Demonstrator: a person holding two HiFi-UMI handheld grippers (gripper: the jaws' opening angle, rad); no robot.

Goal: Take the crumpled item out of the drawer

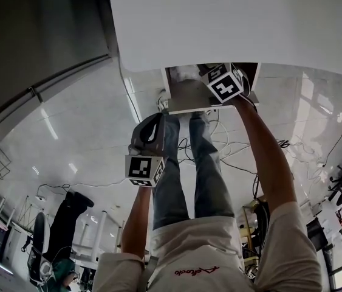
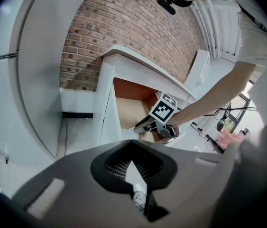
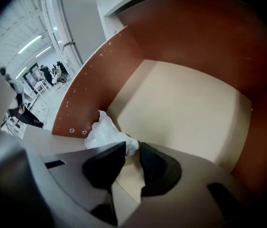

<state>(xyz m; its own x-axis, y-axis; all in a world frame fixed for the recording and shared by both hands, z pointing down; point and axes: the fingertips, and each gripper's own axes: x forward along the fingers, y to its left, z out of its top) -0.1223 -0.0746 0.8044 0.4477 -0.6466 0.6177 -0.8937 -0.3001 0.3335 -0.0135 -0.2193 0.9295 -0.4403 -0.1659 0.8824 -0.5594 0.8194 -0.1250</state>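
The crumpled item is a white paper wad (image 3: 105,134) lying on the pale floor of the open drawer (image 3: 185,108), against its brown left wall. My right gripper (image 3: 133,148) is inside the drawer, open by a narrow gap, and one edge of the wad pokes between its tips. In the head view the right gripper (image 1: 202,78) reaches into the drawer (image 1: 207,107) under the white table, with the wad (image 1: 181,73) just ahead of it. My left gripper (image 1: 151,129) hangs below the drawer front, shut and holding nothing. In its own view the left gripper (image 2: 132,161) faces the drawer (image 2: 128,109).
A white table top (image 1: 231,23) overhangs the drawer. A brick wall (image 2: 124,27) stands behind the table. Cables (image 1: 231,154) trail over the glossy floor by the person's legs (image 1: 186,175). Chairs and frames (image 1: 55,236) stand off to the left.
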